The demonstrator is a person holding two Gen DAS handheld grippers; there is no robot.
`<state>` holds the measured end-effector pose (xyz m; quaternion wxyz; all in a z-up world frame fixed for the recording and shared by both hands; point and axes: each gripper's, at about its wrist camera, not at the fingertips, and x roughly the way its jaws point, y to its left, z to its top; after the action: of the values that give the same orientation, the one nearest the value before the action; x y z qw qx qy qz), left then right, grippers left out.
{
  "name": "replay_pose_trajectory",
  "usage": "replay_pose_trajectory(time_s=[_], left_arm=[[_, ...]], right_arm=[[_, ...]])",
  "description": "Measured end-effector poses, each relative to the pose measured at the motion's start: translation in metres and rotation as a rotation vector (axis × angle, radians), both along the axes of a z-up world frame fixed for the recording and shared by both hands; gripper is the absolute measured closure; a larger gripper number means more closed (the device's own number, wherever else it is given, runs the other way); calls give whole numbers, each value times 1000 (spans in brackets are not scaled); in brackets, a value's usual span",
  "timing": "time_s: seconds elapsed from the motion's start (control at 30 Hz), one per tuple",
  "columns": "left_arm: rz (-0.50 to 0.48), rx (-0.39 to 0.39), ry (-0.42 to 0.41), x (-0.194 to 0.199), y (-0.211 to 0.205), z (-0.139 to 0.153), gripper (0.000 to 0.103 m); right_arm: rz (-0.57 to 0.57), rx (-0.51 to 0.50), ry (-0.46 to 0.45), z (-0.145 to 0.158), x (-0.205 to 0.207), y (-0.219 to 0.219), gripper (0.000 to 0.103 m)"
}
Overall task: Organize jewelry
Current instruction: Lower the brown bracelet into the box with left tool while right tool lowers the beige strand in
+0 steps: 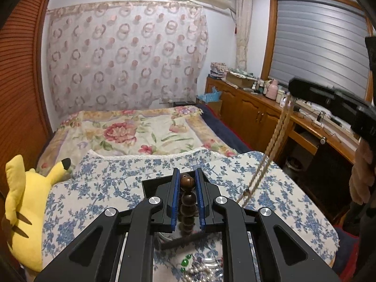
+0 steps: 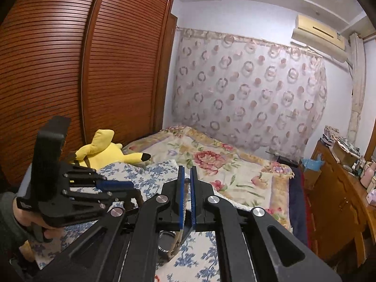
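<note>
My left gripper is shut on a string of dark brown wooden beads that runs upright between its blue pads. Behind it a black jewelry box lies on the blue-flowered cloth. My right gripper is raised at the right, shut on a tan bead necklace that hangs in two strands down to the cloth. In the right wrist view the right gripper has its pads almost together on a thin strand. The left gripper sits low at the left in a hand.
Pearls and green beads lie on the cloth under the left gripper. A yellow plush toy lies at the left by the wooden wardrobe. A flowered bedspread stretches beyond. Wooden cabinets with clutter line the right.
</note>
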<state>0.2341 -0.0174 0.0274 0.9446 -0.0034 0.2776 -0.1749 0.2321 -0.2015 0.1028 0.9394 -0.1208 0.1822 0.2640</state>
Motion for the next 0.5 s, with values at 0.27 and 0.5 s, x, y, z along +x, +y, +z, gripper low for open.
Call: replay_pose_trajectory(time_s=[0.27,0.5], left_arm=[[22,-21,50,39,5,-24,91],[34,-5,89,67,6,-42,91]], right_arm=[[42,1,11,-6,38,2,98],[55,16,25,-10,68,3,98]])
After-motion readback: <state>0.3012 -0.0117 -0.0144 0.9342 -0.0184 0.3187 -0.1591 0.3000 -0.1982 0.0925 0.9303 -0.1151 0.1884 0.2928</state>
